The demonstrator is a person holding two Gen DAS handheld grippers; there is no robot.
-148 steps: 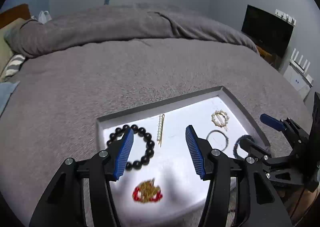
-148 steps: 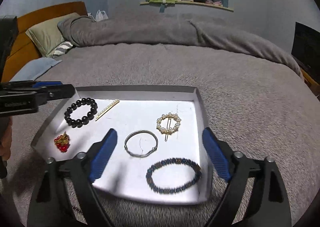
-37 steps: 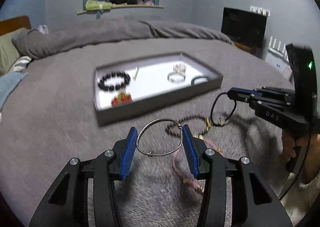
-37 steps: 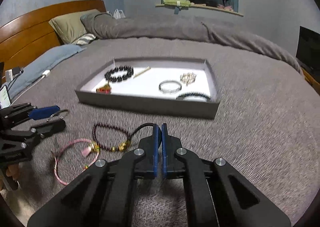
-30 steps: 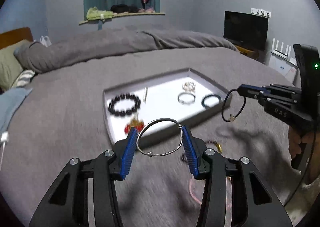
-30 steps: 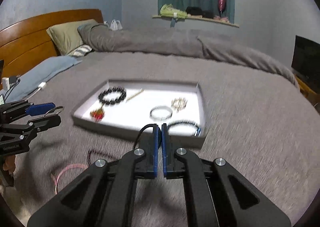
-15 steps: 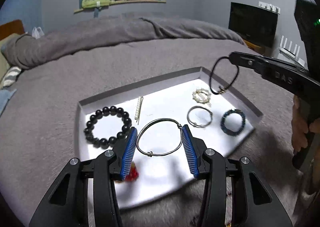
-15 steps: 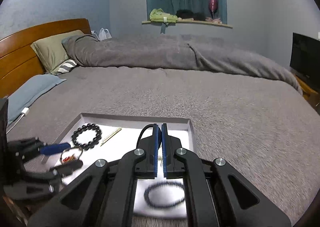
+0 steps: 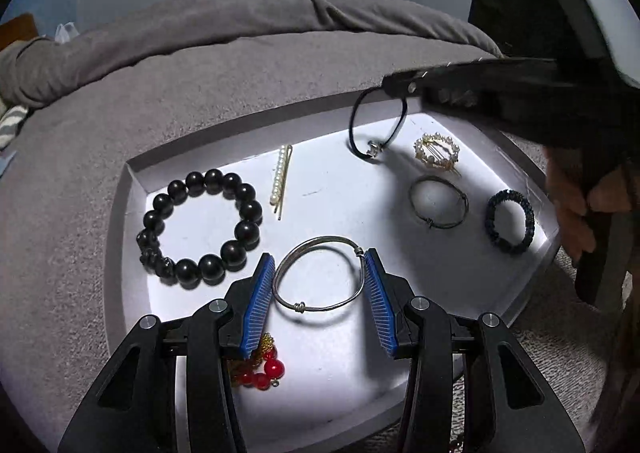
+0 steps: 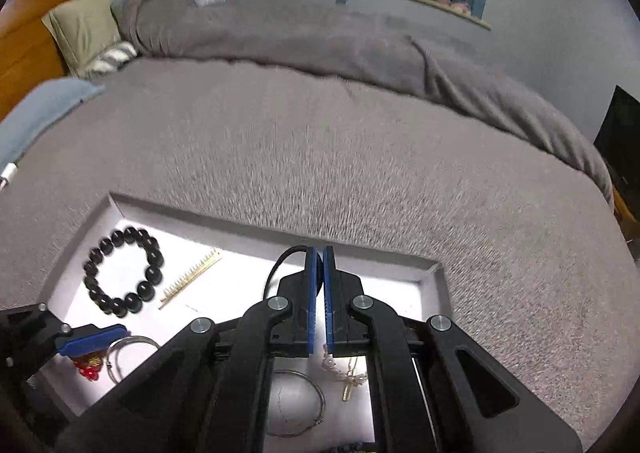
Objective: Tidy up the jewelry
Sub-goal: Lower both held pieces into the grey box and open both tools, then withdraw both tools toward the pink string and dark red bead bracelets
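Observation:
My left gripper (image 9: 319, 265) is shut on a silver wire bangle (image 9: 320, 240), held level just above the white floor of the grey tray (image 9: 132, 173). My right gripper (image 10: 319, 253) is shut on a thin black cord bracelet (image 10: 280, 265). In the left wrist view the cord bracelet (image 9: 352, 121) hangs from the right gripper (image 9: 394, 87) over the tray's far side, with its small charm at the floor. In the tray lie a black bead bracelet (image 9: 194, 181), a pearl hair pin (image 9: 282, 177), a round pearl clip (image 9: 436, 151), a second silver bangle (image 9: 412, 193), a dark blue bracelet (image 9: 492, 213) and a red and gold piece (image 9: 264, 369).
The tray sits on a grey blanket (image 10: 360, 157) that covers a wide bed. A hand (image 9: 572, 209) grips the right tool at the right edge. Pillows (image 10: 84, 25) and a wooden headboard (image 10: 24, 33) lie far left, and a dark screen (image 10: 624, 133) stands at the right.
Both grippers travelled from the loose jewellery on the blanket to over the tray and dropped lower. Each kept its hold: the left on the bangle, the right on the cord bracelet.

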